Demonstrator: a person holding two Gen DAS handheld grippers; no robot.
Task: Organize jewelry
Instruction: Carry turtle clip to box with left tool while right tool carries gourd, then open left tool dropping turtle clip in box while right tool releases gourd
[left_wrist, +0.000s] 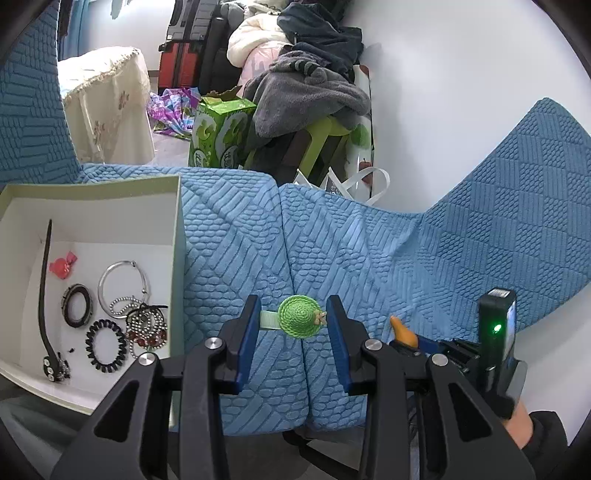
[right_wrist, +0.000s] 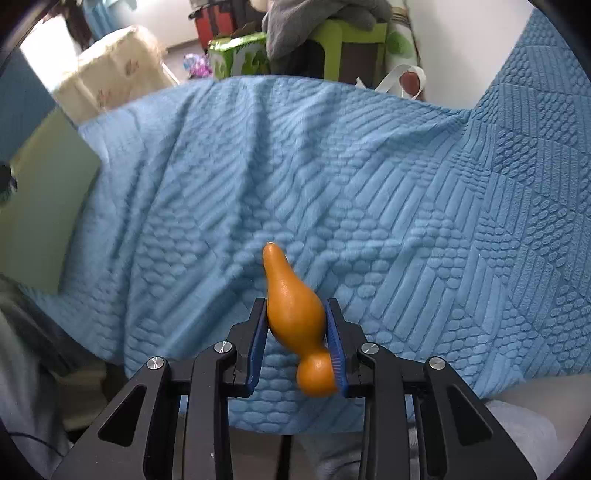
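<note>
hat clip (left_wrist: 298, 316) on sofa cover (left_wrist: 461, 258), box (left_wrist: 177, 221) at left

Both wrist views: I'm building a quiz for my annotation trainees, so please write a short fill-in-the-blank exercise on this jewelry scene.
1. The right gripper is shut on an orange ____-shaped pendant.
2. The green hat-shaped clip lies between the ____ fingers of the left gripper.
3. The silver bangle lies inside the white ____ .
4. The clip rests on a ____ textured cover.

Missing words: gourd; open; box; blue

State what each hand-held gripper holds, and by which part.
Right hand-held gripper clamps the orange gourd pendant across its wide belly. Left hand-held gripper holds nothing.
</note>
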